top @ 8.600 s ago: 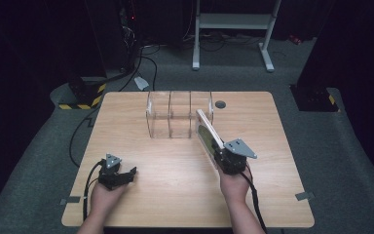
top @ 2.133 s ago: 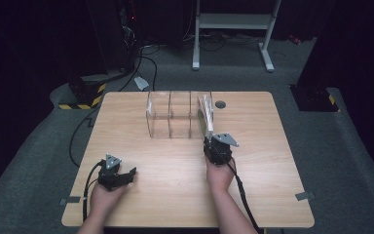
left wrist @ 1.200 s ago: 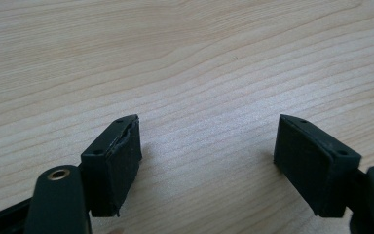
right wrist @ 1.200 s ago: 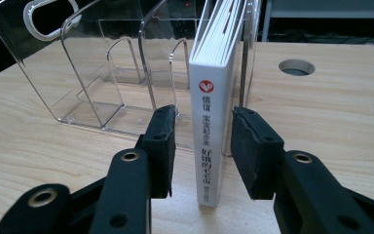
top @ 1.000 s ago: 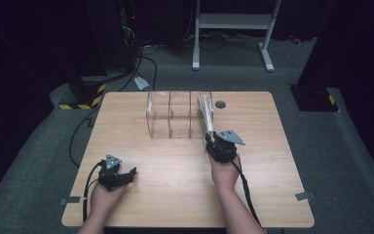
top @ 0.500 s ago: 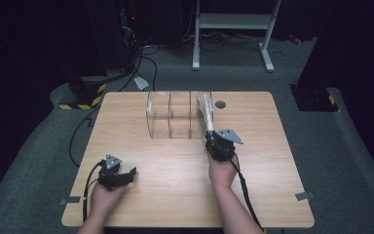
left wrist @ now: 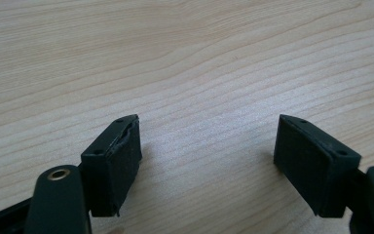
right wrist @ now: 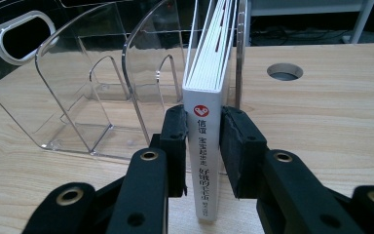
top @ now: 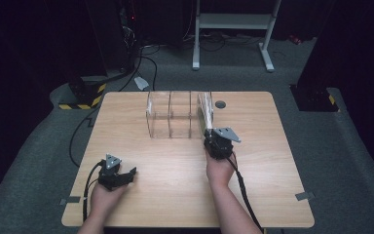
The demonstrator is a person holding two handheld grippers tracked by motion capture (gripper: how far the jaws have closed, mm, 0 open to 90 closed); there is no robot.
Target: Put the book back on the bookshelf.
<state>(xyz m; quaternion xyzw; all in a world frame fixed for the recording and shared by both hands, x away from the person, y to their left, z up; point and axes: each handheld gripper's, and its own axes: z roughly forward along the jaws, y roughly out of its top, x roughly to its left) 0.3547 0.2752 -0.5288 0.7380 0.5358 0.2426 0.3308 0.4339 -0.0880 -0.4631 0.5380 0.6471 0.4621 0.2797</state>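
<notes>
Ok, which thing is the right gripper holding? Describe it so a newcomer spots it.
Find the clear acrylic rack on the wooden table. At its right-hand end slot stands a thin white book, spine clamped by the right gripper. It is the rack's one opaque item, with dark characters down its spine.

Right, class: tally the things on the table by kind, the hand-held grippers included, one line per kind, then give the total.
Clear acrylic file rack: 1
White book: 1
Grippers: 2, namely left gripper and right gripper
Total: 4

The table (top: pixel 175 161) is evenly lit from above; its surroundings are dark. Glare whitens the wood, and near jaws blur.
</notes>
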